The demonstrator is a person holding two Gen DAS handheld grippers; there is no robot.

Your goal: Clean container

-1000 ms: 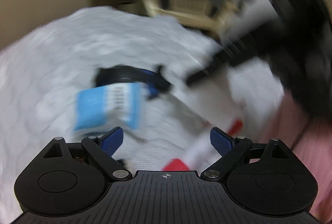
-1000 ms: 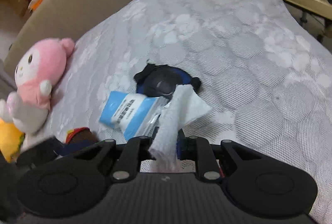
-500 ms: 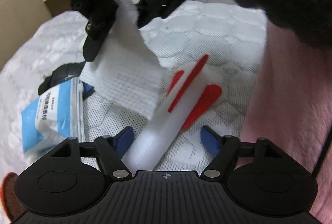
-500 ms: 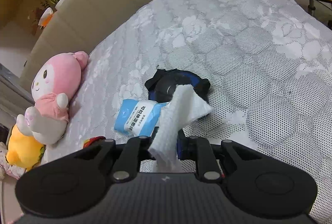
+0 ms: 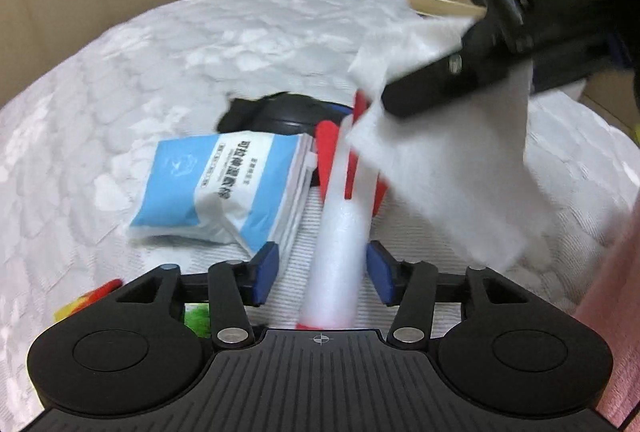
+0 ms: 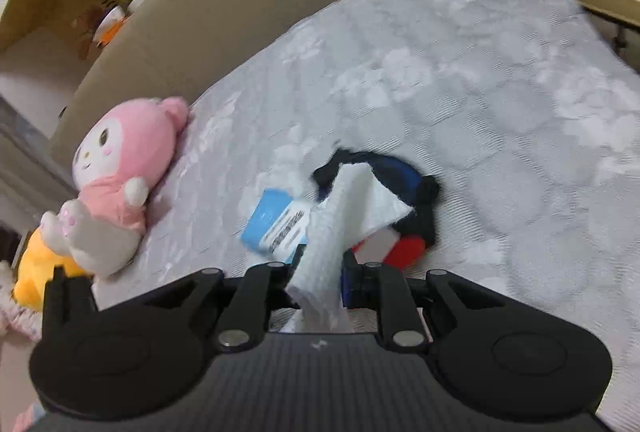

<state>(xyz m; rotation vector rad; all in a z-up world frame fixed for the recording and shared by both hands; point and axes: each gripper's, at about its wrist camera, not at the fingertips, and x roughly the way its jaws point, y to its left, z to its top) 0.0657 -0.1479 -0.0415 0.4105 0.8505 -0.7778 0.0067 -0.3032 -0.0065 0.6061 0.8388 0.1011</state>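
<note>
The left gripper (image 5: 322, 274) holds its blue pads spread wide, while the right gripper (image 6: 321, 272), reaching in from two o'clock, is clamped tight.

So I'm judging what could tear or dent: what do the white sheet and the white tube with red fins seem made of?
White sheet: looks like soft nonwoven wipe or paper towel, matte with a dimpled embossed texture, draping limp. White tube with red fins: probably foam, matte with a fine grainy surface; the fins look smooth, possibly foam or plastic.
</note>
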